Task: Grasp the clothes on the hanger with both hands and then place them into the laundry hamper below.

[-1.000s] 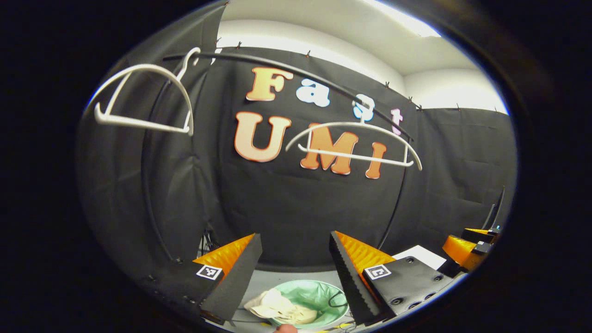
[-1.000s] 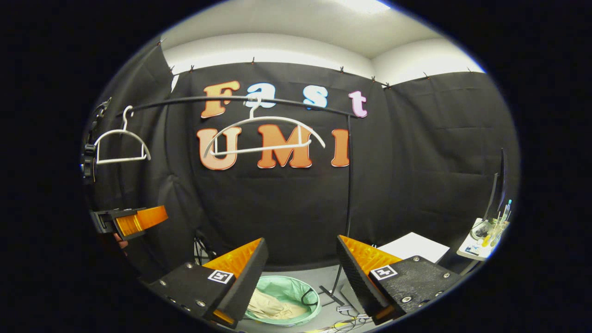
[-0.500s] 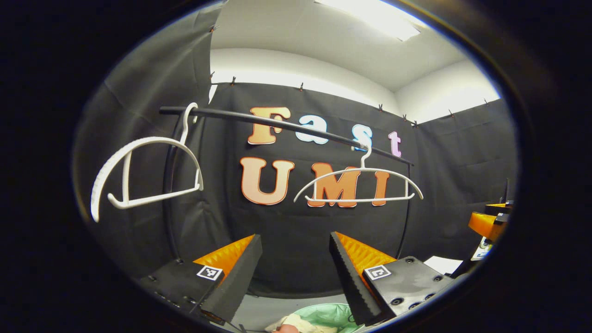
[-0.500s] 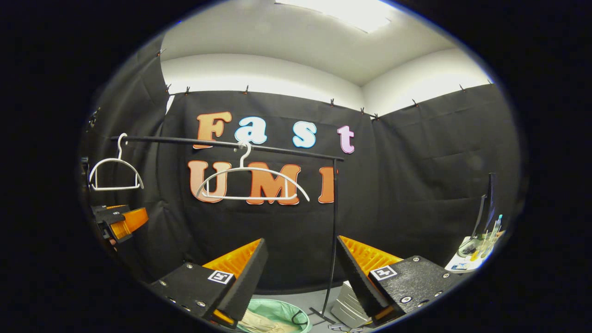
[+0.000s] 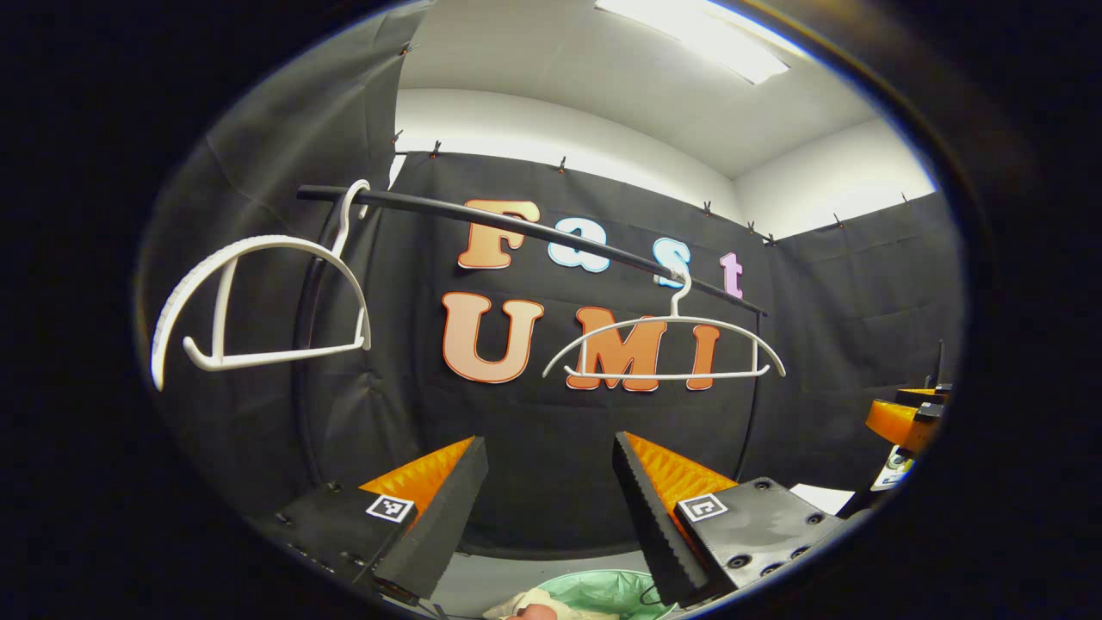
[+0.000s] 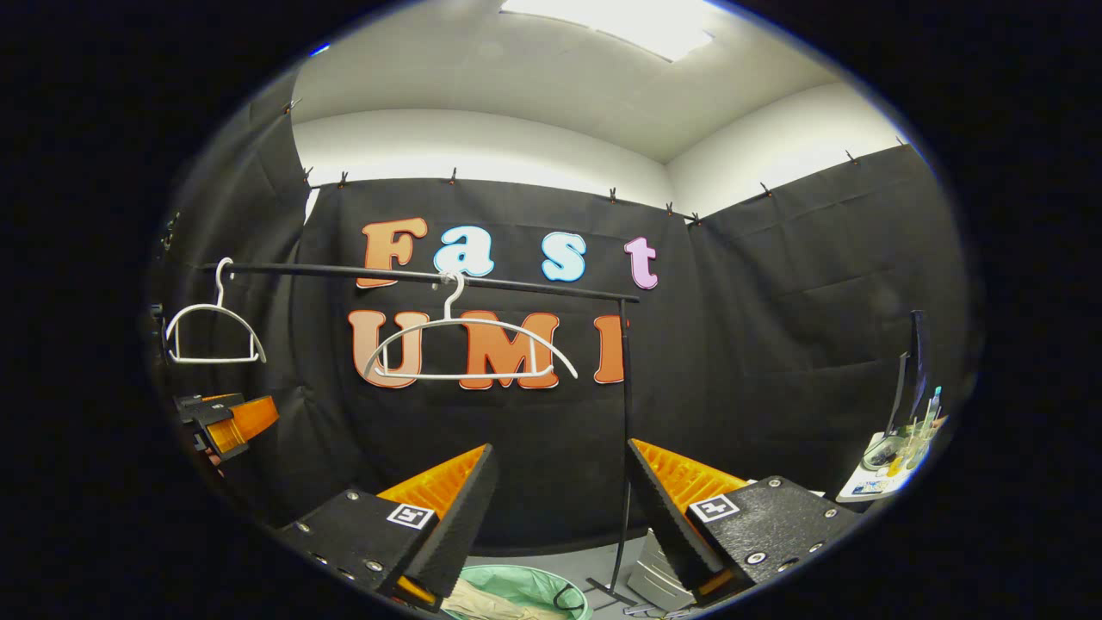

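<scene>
Two bare white hangers hang from the black rail [image 5: 534,231]: one at the left [image 5: 258,301], one further right [image 5: 667,349]. In the right gripper view the same hangers [image 6: 211,331] [image 6: 469,344] hang on the rail [image 6: 413,275]. Low down, the pale green hamper [image 5: 603,594] holds a cream garment [image 5: 525,605]; the hamper [image 6: 521,590] and the garment [image 6: 473,600] also sit at the bottom of the right gripper view. My left gripper [image 5: 551,517] is open and holds nothing. My right gripper [image 6: 560,525] is open too, with nothing between its fingers. Both point at the black cloth wall, above the hamper.
The rail's upright post [image 6: 622,448] stands just right of the hamper, with its foot on the grey floor [image 6: 603,560]. A small table with bottles [image 6: 895,448] stands at the far right. The other gripper [image 6: 228,418] shows at the left edge.
Both grippers have risen and tilted upward: the hamper and garment slid toward the bottom edge and more ceiling shows. Both stayed open.
</scene>
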A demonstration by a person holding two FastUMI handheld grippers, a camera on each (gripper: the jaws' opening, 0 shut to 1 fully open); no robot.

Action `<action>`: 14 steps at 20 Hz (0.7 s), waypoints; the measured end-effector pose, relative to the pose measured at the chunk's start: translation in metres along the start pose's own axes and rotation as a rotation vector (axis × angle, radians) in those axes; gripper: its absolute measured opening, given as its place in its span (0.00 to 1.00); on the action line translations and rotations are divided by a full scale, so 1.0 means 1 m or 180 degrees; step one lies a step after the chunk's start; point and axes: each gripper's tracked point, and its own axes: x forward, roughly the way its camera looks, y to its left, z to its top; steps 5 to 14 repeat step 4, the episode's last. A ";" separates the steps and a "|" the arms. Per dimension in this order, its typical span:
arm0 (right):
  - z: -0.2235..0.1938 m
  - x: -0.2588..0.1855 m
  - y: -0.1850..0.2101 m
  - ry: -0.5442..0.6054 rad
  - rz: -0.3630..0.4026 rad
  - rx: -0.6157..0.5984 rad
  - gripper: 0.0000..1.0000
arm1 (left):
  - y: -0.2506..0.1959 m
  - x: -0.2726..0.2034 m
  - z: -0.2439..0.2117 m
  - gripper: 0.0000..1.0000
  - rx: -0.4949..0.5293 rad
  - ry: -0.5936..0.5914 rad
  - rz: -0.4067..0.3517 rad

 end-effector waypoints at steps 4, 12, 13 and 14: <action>-0.004 0.003 0.001 -0.0015 -0.0018 0.0000 0.92 | 0.003 0.006 -0.005 0.96 -0.0046 0.0008 -0.0003; -0.004 0.003 0.001 -0.0015 -0.0018 0.0000 0.92 | 0.003 0.006 -0.005 0.96 -0.0046 0.0008 -0.0003; -0.004 0.003 0.001 -0.0015 -0.0018 0.0000 0.92 | 0.003 0.006 -0.005 0.96 -0.0046 0.0008 -0.0003; -0.004 0.003 0.001 -0.0015 -0.0018 0.0000 0.92 | 0.003 0.006 -0.005 0.96 -0.0046 0.0008 -0.0003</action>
